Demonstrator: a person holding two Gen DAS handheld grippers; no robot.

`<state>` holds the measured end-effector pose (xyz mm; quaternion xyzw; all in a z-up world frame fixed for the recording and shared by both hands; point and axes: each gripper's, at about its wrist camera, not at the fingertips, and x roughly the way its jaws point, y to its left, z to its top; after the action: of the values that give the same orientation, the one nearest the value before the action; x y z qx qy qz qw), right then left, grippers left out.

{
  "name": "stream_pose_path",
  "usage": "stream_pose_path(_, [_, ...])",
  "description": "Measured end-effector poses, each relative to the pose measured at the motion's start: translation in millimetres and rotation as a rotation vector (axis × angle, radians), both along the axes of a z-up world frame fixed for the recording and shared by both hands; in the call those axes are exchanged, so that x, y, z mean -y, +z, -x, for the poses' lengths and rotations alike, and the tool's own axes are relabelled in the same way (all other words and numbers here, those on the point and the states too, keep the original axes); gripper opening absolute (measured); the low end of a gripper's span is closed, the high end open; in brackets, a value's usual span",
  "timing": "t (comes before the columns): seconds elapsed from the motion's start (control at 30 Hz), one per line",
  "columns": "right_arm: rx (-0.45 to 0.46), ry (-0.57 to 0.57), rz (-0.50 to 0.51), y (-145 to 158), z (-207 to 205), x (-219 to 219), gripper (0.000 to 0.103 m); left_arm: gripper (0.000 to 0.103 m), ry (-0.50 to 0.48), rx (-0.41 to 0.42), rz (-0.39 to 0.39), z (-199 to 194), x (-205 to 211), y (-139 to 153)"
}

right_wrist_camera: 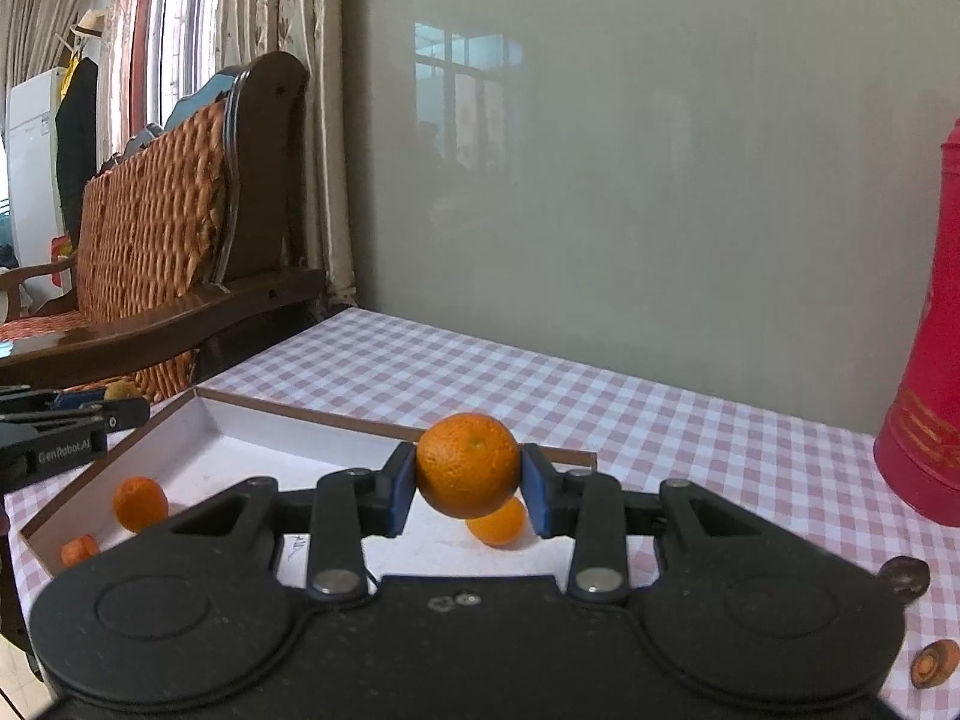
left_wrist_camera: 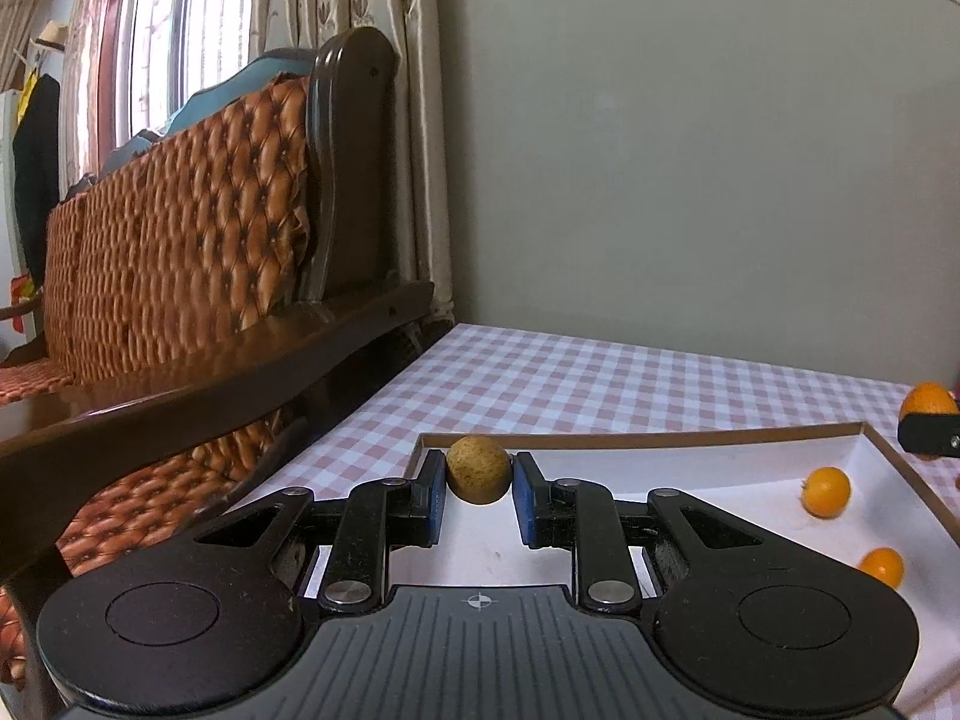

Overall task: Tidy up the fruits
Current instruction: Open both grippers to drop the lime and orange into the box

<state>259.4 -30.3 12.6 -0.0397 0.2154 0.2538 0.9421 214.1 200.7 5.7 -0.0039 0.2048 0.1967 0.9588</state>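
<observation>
Left wrist view has your left tool [left_wrist_camera: 479,483] clamped on a rough, tan, round fruit [left_wrist_camera: 478,468] over the white shallow tray [left_wrist_camera: 630,440] on the checkered surface [left_wrist_camera: 570,384], while your right tool [right_wrist_camera: 468,480] pinches a dimpled orange [right_wrist_camera: 468,463] above that tray.

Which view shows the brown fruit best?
The left wrist view: the brown fruit sits centred, held in the left gripper. The right wrist view shows only a sliver behind that gripper at the left edge.
</observation>
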Motion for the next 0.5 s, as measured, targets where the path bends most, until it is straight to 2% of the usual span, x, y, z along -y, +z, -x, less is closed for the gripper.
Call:
stream_pose_path(0.1, [-0.029,0.012,0.029,-3,-11,-5,0.03,0.026,0.013,0.013,0.011,-8,-7,0])
stream_pose_path(0.13, [-0.039,0.007,0.056,-4,-15,-7,0.038,0.051,0.056,0.026,0.006,-6,-8,0])
stream_pose_path(0.17, [-0.018,-0.022,0.063,-4,-15,-6,0.062,0.071,0.078,0.049,0.007,-2,-9,0])
stream_pose_path(0.2, [0.022,-0.056,0.038,-4,-12,-1,0.077,0.093,0.068,0.076,0.013,2,-10,1])
stream_pose_path(0.23, [0.04,-0.062,0.01,-3,-10,3,0.088,0.093,0.057,0.088,0.004,5,-9,2])
stream_pose_path(0.33, [0.03,-0.062,0.015,-5,-11,3,0.086,0.093,0.054,0.069,-0.012,4,-7,1])
stream_pose_path(0.5, [0.027,-0.054,0.001,-6,-9,2,0.092,0.097,0.045,0.059,-0.011,5,-4,-2])
